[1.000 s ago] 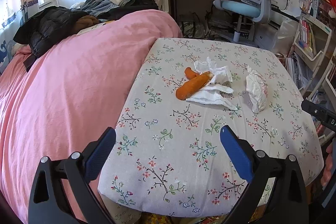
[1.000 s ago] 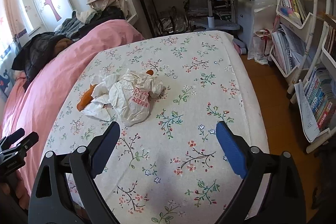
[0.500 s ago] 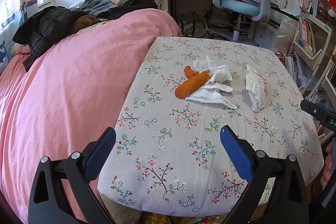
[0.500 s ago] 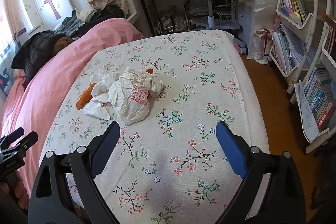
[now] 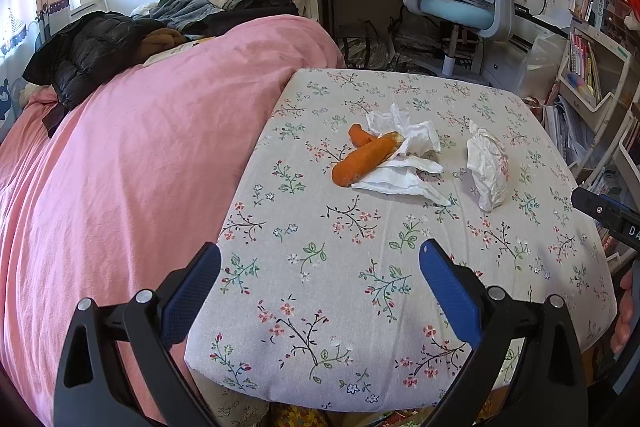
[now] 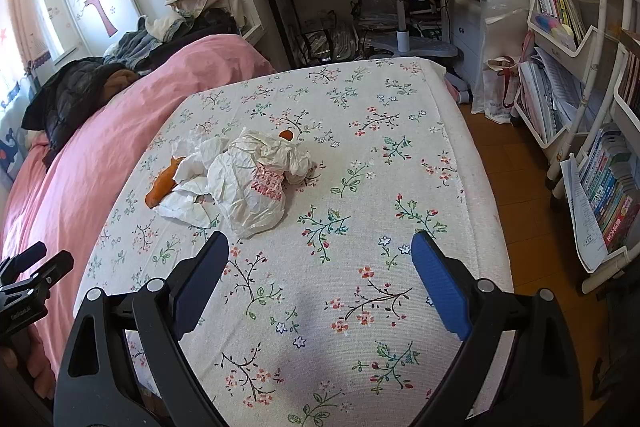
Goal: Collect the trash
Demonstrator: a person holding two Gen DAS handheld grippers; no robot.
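Right wrist view: the right gripper [image 6: 316,267] hangs with its fingers [image 6: 436,281] spread wide and empty, like the left gripper [image 5: 320,277]. Just ahead on the floral worktop [image 6: 400,163] lies the crumpled plastic bag [image 6: 256,187] beside tissues [image 5: 404,163] and carrots [image 5: 366,157]; best approach low, pinching a raised fold.

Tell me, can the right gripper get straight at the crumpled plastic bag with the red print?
Probably yes. The right gripper is open, and only bare floral tablecloth lies between it and the plastic bag; the carrot and tissues sit beyond, to the left.
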